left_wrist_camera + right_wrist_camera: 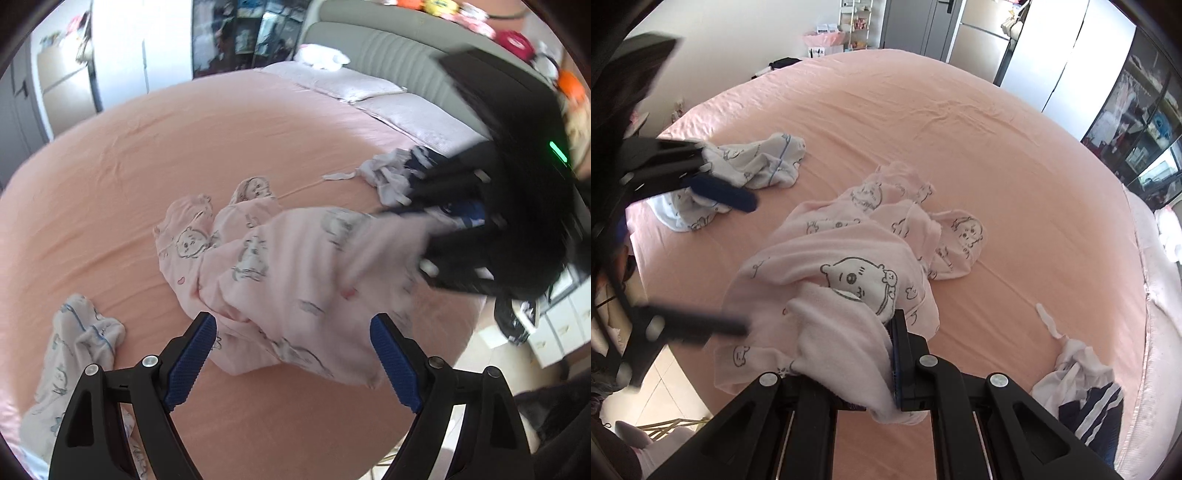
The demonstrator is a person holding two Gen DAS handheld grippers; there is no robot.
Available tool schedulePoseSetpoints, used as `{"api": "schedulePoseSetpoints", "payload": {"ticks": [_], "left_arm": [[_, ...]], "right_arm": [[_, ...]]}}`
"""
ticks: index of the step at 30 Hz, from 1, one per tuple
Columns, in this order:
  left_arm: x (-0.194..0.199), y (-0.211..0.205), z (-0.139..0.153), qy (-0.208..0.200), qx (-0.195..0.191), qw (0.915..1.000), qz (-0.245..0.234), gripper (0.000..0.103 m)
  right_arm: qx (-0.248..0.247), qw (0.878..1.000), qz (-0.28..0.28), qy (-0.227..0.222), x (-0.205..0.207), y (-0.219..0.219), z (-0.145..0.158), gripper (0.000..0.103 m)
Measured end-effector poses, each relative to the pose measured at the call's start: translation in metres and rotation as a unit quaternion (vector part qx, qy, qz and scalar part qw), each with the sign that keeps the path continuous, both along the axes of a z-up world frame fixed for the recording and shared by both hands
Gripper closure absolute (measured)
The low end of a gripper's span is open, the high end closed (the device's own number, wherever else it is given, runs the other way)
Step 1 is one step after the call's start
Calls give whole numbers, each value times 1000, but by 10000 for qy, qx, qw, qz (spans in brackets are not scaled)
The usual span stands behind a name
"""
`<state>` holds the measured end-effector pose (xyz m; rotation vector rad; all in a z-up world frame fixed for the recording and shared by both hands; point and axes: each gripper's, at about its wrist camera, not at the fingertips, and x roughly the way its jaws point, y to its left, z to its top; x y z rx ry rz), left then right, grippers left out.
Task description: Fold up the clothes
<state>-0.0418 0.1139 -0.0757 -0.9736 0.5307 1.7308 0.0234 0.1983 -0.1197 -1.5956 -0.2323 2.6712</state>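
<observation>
A pale pink garment [280,258] printed with cartoon animals lies crumpled on the bed's pink sheet [147,155]. My right gripper [895,332] is shut on one bunched edge of the pink garment [849,258] and lifts it off the sheet; in the left wrist view the right gripper [424,240] is a dark blur at the right. My left gripper [293,354] stands wide open over the garment's near edge, and its blue pads [192,358] press on nothing. The right wrist view has the left gripper [738,258] blurred at the left, jaws apart.
A white garment with blue trim [81,339] lies near the bed's edge [757,166]. A white and navy garment [1082,391] sits close to the pillows [332,81] and grey headboard [388,55]. Wardrobes and shelves stand beyond the bed. Tiled floor [665,369] shows past the mattress edge.
</observation>
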Motion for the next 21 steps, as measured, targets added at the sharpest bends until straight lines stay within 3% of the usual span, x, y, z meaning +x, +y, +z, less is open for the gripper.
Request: {"api": "schedulePoseSetpoints", "payload": {"ticks": [6,9,13,15,18,19,20,21], "left_arm": [[20,8,7,-238,191,9994,-146,16],[25,15,0,-34,110,9999,-91,16],[11,25,-27,430,-415,9973,420,16],[-1,24,-40,353,-532,9956,682,16],[-21,15,-46,-13,-328,9943,1010,17],[-26,13,-46,-15,-304,9936,1087,19],[-29,13,-46,31,-331,9932,1119,28],[-31,13,-45,81,-341,9935,1085,47]], "right_arm": [[-144,9999,-71,-42,-14,4,1,98],[-234,9997,-121,-7,-19,8,-1,98],[-449,9988,-203,36,-17,15,6,98],[-420,9989,-203,104,-17,16,10,98],[-337,9991,-186,160,-17,17,13,98],[-283,9993,-163,163,-18,16,12,98],[-311,9993,-161,156,-17,15,11,98],[-343,9992,-161,149,-17,15,10,98]]}}
